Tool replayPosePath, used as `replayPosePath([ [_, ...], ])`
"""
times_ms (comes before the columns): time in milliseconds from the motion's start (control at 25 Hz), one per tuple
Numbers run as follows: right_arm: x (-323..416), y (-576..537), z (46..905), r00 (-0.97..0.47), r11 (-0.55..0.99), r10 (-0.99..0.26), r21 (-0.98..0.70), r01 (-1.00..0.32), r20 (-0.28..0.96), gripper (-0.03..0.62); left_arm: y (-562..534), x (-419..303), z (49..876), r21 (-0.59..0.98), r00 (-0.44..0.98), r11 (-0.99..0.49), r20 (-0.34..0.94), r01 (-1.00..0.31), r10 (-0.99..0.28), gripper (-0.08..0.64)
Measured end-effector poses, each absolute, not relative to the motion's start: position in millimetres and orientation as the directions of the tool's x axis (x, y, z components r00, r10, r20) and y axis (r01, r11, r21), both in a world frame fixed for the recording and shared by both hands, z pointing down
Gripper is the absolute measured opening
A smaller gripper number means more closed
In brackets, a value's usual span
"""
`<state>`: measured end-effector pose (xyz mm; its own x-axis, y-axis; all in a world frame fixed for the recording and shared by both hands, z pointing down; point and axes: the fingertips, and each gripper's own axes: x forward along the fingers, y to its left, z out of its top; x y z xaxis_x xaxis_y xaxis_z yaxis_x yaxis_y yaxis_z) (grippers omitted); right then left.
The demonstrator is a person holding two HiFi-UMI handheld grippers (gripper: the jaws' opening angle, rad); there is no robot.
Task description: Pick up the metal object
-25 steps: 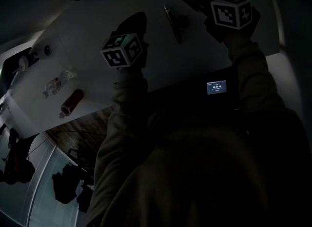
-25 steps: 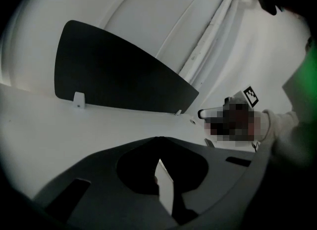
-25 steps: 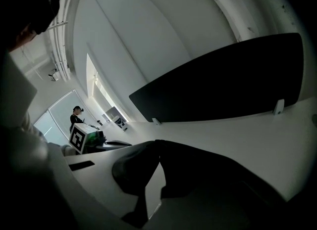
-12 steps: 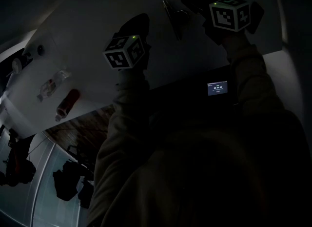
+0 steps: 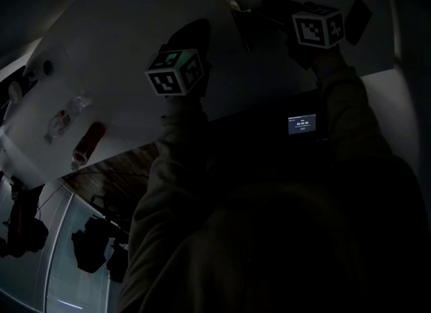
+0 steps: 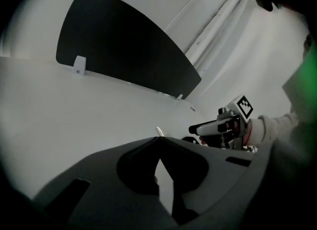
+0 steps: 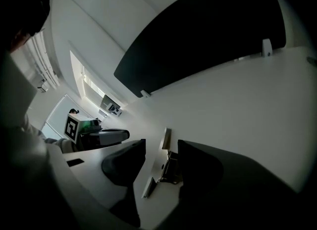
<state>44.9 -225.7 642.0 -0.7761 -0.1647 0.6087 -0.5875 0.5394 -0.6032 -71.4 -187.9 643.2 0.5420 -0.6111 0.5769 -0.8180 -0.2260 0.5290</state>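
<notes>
Two grippers are up over the white table, and it's dim out there. Your right gripper has its jaws opening right now, standing wide apart, and the metal object lies flat on the table between them, a slim bar with a small clip-like part beside it. The object sits close against the right-hand jaw; I can't tell whether they touch, and nothing is clamping it. Your left gripper is clenched, tips meeting with nothing between them, hovering near the object on its left side; from there you can just see one end of the bar poking up past the jaw tips. At the table's far edge stands a black curved panel. Well off to your left lie a clear bottle and a red cylinder, near each other.
</notes>
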Motion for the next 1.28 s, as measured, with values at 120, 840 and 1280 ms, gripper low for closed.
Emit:
replayPosePath([
  [120,46.2,-218.5,654.4,-0.776,0.518,-0.148,-0.621,-0.589,0.613,0.183,-187.9,-71.5,646.7,0.532,0.541,-0.22,0.578,-0.817,-0.611,0.005],
  [840,37.3,-199.6,667.3,-0.79,0.51,-0.119,-0.646,-0.568,0.602,0.061,-181.9,-71.8,647.3,0.513,0.545,-0.246,0.586,-0.823,-0.6,0.005],
  [1280,37.0,-201.5,645.1,-0.843,0.491,-0.14,-0.703,-0.514,0.519,0.023,-177.8,-70.9,643.1,0.539,0.556,-0.236,0.569,-0.809,-0.606,0.005],
])
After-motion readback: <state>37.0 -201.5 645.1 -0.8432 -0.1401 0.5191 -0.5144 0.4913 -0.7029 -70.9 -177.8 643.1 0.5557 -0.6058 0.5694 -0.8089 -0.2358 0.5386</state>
